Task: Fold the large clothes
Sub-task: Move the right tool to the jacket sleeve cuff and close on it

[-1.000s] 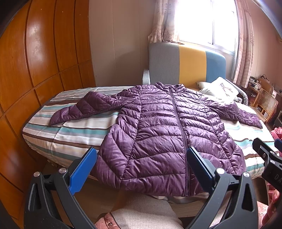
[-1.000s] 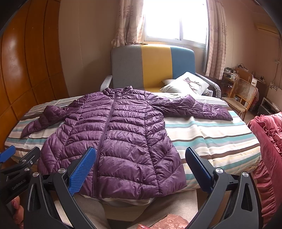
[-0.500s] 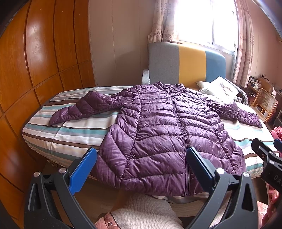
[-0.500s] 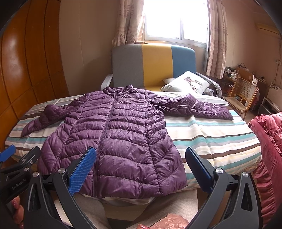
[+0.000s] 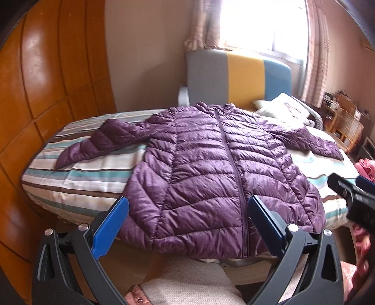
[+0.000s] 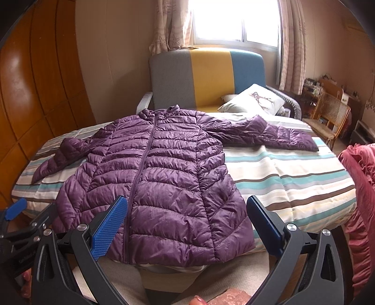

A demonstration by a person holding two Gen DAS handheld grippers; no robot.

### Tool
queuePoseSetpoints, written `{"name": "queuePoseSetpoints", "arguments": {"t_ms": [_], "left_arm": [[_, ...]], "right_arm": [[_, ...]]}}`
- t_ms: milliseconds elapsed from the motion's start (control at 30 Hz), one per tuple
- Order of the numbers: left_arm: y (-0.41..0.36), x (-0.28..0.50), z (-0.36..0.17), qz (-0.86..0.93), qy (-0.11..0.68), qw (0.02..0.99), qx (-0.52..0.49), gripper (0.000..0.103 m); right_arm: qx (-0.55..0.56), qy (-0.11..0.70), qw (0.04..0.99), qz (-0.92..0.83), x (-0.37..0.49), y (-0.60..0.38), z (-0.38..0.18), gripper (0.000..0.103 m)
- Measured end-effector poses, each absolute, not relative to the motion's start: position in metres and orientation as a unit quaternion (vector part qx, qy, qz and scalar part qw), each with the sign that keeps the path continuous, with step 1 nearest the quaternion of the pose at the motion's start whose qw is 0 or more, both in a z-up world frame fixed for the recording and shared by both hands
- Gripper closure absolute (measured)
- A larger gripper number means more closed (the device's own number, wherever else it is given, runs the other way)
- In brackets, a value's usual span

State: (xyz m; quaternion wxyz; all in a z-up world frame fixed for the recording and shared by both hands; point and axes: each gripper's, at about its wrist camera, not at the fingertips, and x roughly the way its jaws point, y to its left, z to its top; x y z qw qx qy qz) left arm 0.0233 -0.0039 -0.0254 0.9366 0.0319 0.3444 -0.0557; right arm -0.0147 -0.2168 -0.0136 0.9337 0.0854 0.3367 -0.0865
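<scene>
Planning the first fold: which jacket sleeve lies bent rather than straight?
The sleeve toward the wooden wall bends at the elbow; the other sleeve lies nearly straight.

jacket [image 6: 164, 178]: purple, quilted | bedcover [image 6: 293, 178]: cream with teal, brown, grey stripes | headboard [image 6: 206, 77]: grey, yellow, blue panels | gripper pads [image 6: 109, 228]: blue on black frames | wardrobe [image 5: 46, 82]: orange-brown wood | blanket [image 6: 361, 187]: pink-red

We see daylight blowing out the window [image 6: 236, 22] ahead of the tongs; fisheye edges bend, darken, blur slightly.
</scene>
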Motion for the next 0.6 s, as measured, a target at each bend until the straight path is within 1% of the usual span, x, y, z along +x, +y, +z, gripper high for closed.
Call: {"name": "queuePoseSetpoints", "arguments": {"t_ms": [133, 233, 333, 467, 600], "left_arm": [[-0.002, 0.040, -0.035, -0.076, 0.356, 0.931, 0.020, 0.002], [0.000, 0.068, -0.047, -0.084, 0.377, 0.923, 0.001, 0.002], [0.003, 0.098, -0.062, -0.067, 0.402, 0.913, -0.006, 0.002], [0.001, 0.143, -0.080, -0.015, 0.404, 0.914, 0.031, 0.002], [0.011, 0.185, -0.095, 0.003, 0.429, 0.903, 0.020, 0.002]], "right_arm": [[0.117, 0.329, 0.934, -0.073, 0.007, -0.244, -0.024, 0.003], [0.119, 0.315, 0.940, -0.062, 0.030, -0.268, -0.037, 0.003], [0.130, 0.344, 0.926, -0.089, 0.058, -0.306, -0.059, 0.003], [0.163, 0.369, 0.902, -0.156, 0.092, -0.376, -0.089, 0.003], [0.230, 0.368, 0.878, -0.204, 0.118, -0.458, -0.113, 0.003]]}}
